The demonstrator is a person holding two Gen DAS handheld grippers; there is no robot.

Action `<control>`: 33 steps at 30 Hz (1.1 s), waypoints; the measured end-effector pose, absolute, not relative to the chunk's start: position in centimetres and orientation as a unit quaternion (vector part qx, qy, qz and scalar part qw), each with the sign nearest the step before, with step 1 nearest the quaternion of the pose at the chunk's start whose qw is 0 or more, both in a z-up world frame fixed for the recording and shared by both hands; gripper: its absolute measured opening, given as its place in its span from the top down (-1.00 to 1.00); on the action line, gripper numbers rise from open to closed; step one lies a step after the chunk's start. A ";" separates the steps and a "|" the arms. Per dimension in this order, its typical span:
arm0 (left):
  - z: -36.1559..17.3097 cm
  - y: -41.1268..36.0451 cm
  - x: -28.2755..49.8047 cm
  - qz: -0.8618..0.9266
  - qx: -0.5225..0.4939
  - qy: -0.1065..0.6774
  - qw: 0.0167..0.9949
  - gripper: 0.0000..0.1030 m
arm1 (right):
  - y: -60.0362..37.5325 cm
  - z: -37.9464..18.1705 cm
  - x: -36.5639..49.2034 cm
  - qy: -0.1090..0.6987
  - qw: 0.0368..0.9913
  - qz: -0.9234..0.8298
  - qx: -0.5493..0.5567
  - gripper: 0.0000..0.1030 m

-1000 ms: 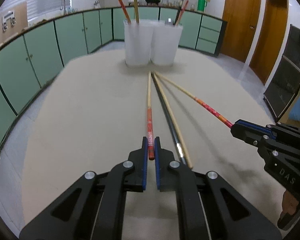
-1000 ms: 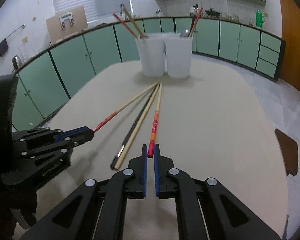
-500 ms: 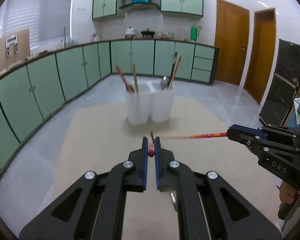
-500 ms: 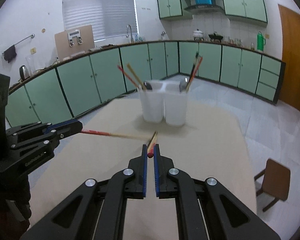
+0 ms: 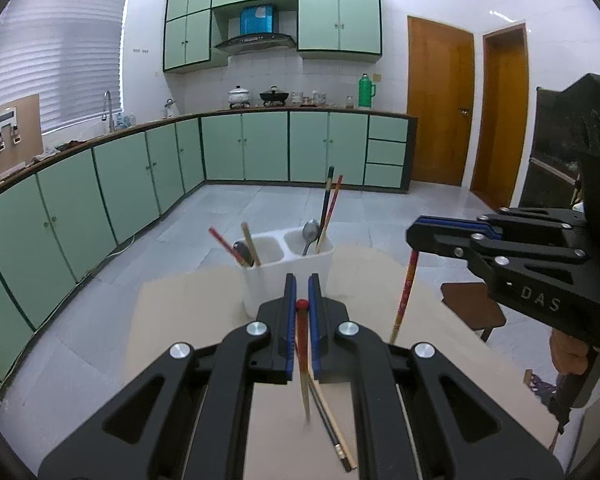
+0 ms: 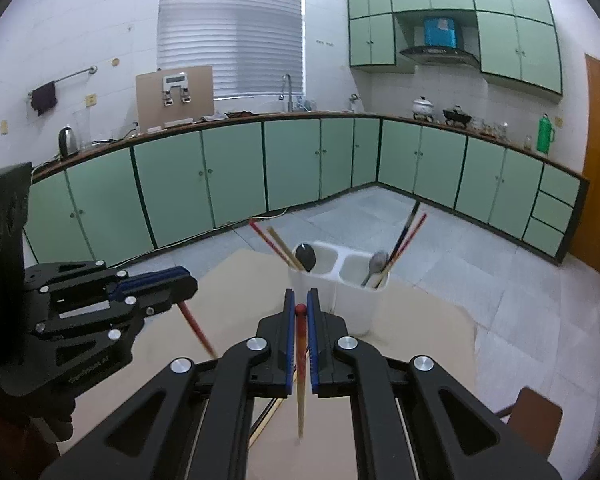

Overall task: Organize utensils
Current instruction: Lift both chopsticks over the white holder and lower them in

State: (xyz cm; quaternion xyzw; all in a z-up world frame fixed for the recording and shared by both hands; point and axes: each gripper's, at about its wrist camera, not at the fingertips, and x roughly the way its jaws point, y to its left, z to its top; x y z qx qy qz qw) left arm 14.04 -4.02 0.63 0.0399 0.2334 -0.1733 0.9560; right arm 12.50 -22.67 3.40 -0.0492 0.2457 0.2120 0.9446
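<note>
My left gripper [image 5: 302, 280] is shut on the red end of a chopstick [image 5: 303, 360] that hangs down toward the beige table [image 5: 180, 320]. My right gripper [image 6: 300, 294] is shut on a second red-ended chopstick [image 6: 301, 368], which also hangs down. Each gripper shows in the other view: the right gripper [image 5: 414, 236] with its chopstick [image 5: 404, 300], the left gripper [image 6: 188, 284] with its chopstick [image 6: 198, 332]. Ahead stands a white two-compartment holder [image 5: 288, 264] containing chopsticks and spoons. A black and a tan chopstick [image 5: 334, 436] lie on the table below.
A brown stool [image 5: 472, 308] stands on the floor right of the table. Green cabinets [image 5: 240, 148] line the walls beyond a tiled floor. The table's far edge runs just behind the holder [image 6: 340, 284].
Both grippers have risen well above the table and lifted their chopsticks off it. The chopsticks lay flat and now hang downward. The holder is now seen from above.
</note>
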 end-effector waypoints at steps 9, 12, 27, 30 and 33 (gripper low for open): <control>4.4 -4.7 16.3 -0.183 0.043 0.196 0.962 0.91 | -23.3 7.2 14.7 0.213 0.951 0.216 -0.057 0.89; 6.3 -5.2 17.7 -0.180 0.042 0.172 0.968 0.91 | -23.3 8.8 15.8 0.194 0.957 0.209 -0.055 0.89; 10.2 -8.2 28.7 -0.140 0.038 0.113 0.983 0.91 | -23.6 12.8 26.2 0.137 0.978 0.159 0.008 0.89; 8.9 -8.3 30.9 -0.134 0.038 0.120 0.983 0.91 | -23.3 11.4 28.3 0.150 0.978 0.146 0.003 0.89; 6.7 -8.6 32.7 -0.130 0.039 0.139 0.981 0.91 | -23.2 9.4 29.8 0.168 0.976 0.139 0.004 0.89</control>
